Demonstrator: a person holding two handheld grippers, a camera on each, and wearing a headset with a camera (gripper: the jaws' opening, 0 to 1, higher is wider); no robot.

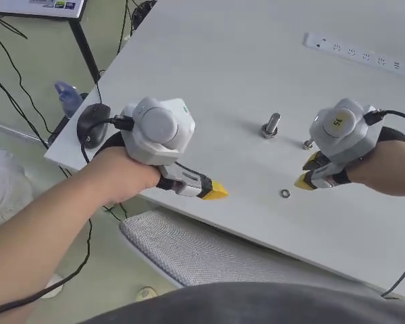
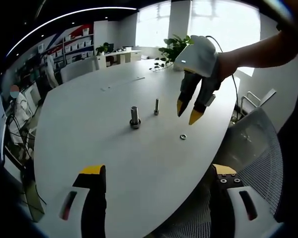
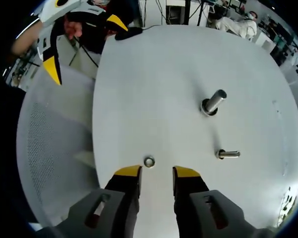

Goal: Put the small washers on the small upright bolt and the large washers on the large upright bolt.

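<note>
Reaching in from the lower left, the person's left hand [image 1: 121,175] wraps the handle of the left gripper [image 1: 214,191], which points right over the near edge of the white table [image 1: 223,67]. In its own view its jaws stand wide apart and empty, one over the tabletop, the other over a grey mesh chair [image 2: 258,144]. The right hand [image 1: 385,165] enters from the right and tips the right gripper [image 1: 308,172] down and leftward. Its jaws are parted by a moderate gap, hold nothing, and hover just short of a small washer [image 3: 149,161] lying flat on the table near the front edge. Beyond the washer stands the large bolt [image 1: 271,125], upright with a wider base. The small bolt [image 1: 308,143] stands close beside it, nearer the right gripper. A power strip [image 1: 358,54] lies at the far side of the table.
</note>
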